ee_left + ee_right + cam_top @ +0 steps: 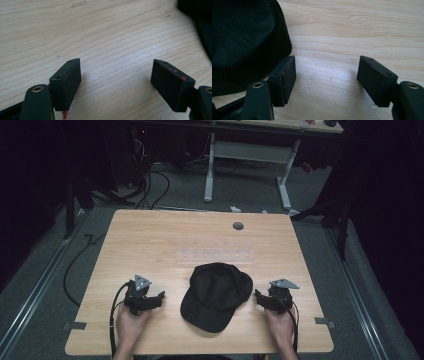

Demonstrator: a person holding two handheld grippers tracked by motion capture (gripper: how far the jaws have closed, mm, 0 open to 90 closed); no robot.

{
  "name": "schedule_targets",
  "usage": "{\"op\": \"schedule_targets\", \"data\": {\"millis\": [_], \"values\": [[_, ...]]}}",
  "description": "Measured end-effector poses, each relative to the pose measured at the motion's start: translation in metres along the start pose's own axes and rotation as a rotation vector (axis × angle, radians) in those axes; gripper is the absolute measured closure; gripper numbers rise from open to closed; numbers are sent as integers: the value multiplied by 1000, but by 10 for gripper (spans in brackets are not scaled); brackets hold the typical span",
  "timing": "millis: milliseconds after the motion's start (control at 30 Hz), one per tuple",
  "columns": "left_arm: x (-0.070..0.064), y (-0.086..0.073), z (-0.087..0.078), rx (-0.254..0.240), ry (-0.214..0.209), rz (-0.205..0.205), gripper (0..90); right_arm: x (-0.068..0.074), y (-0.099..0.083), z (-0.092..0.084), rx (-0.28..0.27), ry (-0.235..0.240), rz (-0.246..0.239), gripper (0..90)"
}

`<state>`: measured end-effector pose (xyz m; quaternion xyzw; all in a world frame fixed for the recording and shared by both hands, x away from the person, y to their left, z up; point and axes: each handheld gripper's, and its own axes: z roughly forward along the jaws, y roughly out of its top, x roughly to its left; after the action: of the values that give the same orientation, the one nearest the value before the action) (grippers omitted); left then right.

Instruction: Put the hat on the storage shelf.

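A black baseball cap [216,295] lies on the wooden table [150,245], its brim toward the near edge. My left gripper [159,296] rests on the table left of the cap, open, with bare wood between its jaws [116,75]; the cap's edge [202,22] shows dark at the right of the left gripper view. At the cap's right side my right gripper [258,295] is open as well, close to the cap's crown. In the right gripper view the cap [244,37] lies just left of the gripper [327,75], outside the gap.
A strip of clear tape [215,255] and a grey round grommet [238,226] sit on the table beyond the cap. Past the far edge stand a white-legged desk [247,155] and floor cables [150,185]. Grey tape tabs [325,321] mark the near corners.
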<state>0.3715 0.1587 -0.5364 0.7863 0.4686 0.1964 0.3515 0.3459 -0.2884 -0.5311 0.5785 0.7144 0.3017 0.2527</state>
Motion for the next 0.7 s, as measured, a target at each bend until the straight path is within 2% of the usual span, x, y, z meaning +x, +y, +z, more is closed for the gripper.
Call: {"op": "schedule_targets", "data": {"millis": [133, 267, 400, 500, 700], "values": [[0, 0, 0, 0, -1, 0, 246, -2, 0, -1, -3, 3, 9, 347], [0, 0, 0, 0, -1, 0, 246, -7, 0, -4, -6, 18, 50, 373], [0, 0, 0, 0, 1, 0, 245, -8, 0, -11, -36, 15, 53, 385], [0, 0, 0, 0, 1, 1, 245, -9, 0, -20, -61, 45, 72, 399], [0, 0, 0, 0, 1, 0, 245, -9, 0, -33, -70, 92, 95, 377]]}}
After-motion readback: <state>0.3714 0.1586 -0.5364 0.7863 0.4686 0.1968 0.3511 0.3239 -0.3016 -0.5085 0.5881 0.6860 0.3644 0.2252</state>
